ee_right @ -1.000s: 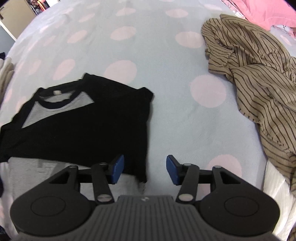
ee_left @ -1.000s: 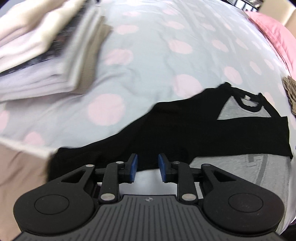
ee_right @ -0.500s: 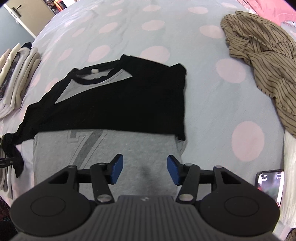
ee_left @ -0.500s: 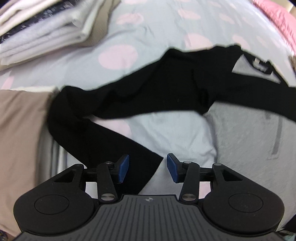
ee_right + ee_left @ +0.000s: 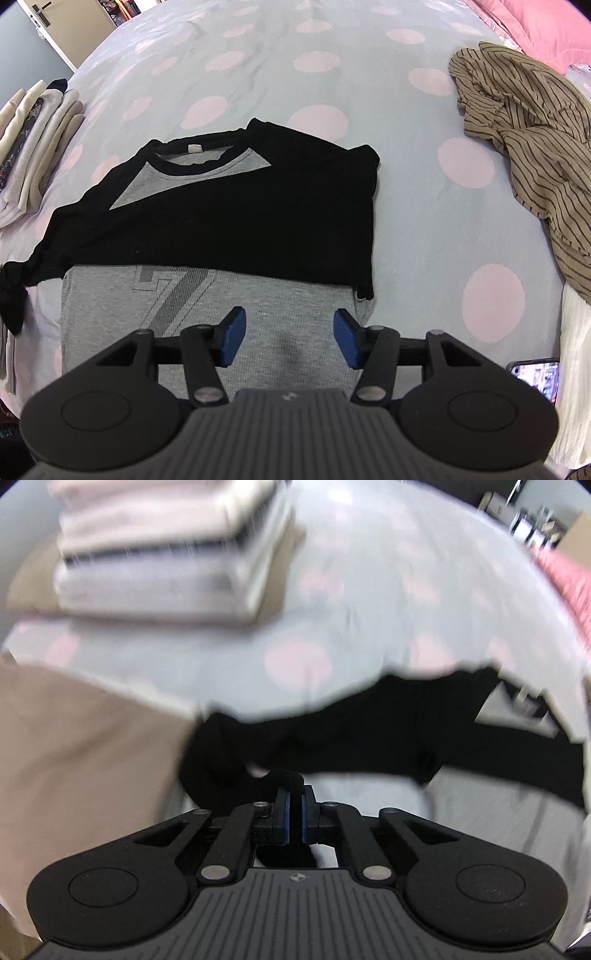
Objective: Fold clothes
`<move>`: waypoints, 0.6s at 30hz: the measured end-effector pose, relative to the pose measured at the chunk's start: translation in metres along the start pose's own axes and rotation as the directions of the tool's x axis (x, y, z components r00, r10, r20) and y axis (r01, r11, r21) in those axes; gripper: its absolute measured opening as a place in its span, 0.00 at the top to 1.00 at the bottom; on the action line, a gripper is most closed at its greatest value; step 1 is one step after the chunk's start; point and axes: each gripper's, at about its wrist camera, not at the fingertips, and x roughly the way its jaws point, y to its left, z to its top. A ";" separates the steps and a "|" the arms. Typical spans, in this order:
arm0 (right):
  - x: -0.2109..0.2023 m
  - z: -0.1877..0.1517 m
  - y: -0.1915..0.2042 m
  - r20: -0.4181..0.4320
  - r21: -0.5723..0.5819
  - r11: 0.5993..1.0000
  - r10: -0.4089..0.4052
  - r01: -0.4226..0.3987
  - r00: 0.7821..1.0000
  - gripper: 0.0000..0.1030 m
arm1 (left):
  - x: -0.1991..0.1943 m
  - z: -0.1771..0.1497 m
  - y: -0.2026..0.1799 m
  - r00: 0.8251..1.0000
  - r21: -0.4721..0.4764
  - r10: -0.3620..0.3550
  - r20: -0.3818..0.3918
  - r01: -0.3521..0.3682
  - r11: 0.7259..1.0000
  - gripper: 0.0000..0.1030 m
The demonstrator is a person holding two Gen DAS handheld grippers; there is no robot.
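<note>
— Black cotton is bunched between the blue pads of my left gripper (image 5: 294,800): that is the cuff end of the long black sleeve (image 5: 369,731) of the grey-and-black raglan T-shirt (image 5: 236,236), and the jaws are closed tight on it.

— How will it handle?

— Soft and light, I judge; limp jersey that sags and drags unless I lift it clear. The cuff is the right place to hold, since the whole sleeve trails from it.

— And the other one?

— My right gripper (image 5: 290,338) hangs wide and holds nothing, over the grey lower body of the shirt, near its right edge.

— Where does the shirt lie?

— Flat on the pale blue bedspread with pink dots (image 5: 424,184), collar away from me, the other sleeve already laid across the chest. This sleeve stretches off to the left toward the stack of folded pale clothes (image 5: 166,554).
</note>
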 end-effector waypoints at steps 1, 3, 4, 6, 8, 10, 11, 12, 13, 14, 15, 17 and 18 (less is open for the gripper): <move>-0.001 0.001 0.001 0.002 0.000 1.000 0.001 -0.001 1.000 0.46 | -0.014 0.006 0.001 1.000 0.001 -0.004 0.026 0.004 1.000 0.96; -0.003 0.003 0.002 0.008 -0.005 1.000 0.007 -0.007 1.000 0.46 | -0.043 0.019 0.001 0.997 0.012 0.001 0.079 -0.002 1.000 0.97; -0.004 0.005 0.004 0.013 -0.007 1.000 0.010 -0.010 1.000 0.46 | -0.057 0.026 -0.002 0.994 0.016 -0.005 0.108 0.004 1.000 0.97; -0.007 0.007 0.006 0.022 -0.012 1.000 0.017 -0.017 1.000 0.46 | -0.085 0.040 -0.008 0.986 0.027 -0.018 0.166 0.014 1.000 0.97; -0.011 0.009 0.008 0.032 -0.013 1.000 0.026 -0.026 0.999 0.46 | -0.113 0.054 -0.013 0.974 0.038 -0.031 0.223 0.024 0.999 0.97; -0.015 0.010 0.010 0.043 -0.013 0.999 0.034 -0.034 0.998 0.46 | -0.134 0.070 -0.023 0.962 0.045 -0.068 0.266 0.058 0.997 0.97; -0.017 0.011 0.011 0.049 -0.012 0.999 0.039 -0.038 0.998 0.46 | -0.144 0.075 -0.030 0.954 0.053 -0.096 0.283 0.084 0.995 0.97; -0.019 0.012 0.011 0.055 -0.010 0.999 0.042 -0.042 0.998 0.46 | -0.151 0.079 -0.041 0.948 0.071 -0.120 0.296 0.103 0.992 0.97; -0.020 0.013 0.011 0.060 -0.007 0.999 0.046 -0.045 0.997 0.46 | -0.156 0.082 -0.052 0.941 0.089 -0.144 0.306 0.122 0.989 0.97; -0.022 0.014 0.011 0.065 -0.003 0.999 0.050 -0.050 0.997 0.46 | -0.155 0.083 -0.066 0.938 0.107 -0.169 0.302 0.143 0.984 0.97; -0.024 0.014 0.010 0.070 0.002 0.999 0.053 -0.053 0.996 0.46 | -0.154 0.084 -0.080 0.935 0.126 -0.195 0.296 0.164 0.978 0.97; -0.027 0.015 0.009 0.080 0.009 0.998 0.058 -0.058 0.995 0.46 | -0.153 0.086 -0.108 0.927 0.162 -0.245 0.284 0.205 0.965 0.97; -0.029 0.016 0.008 0.084 0.012 0.998 0.060 -0.061 0.995 0.46 | -0.152 0.087 -0.121 0.922 0.180 -0.270 0.278 0.226 0.957 0.97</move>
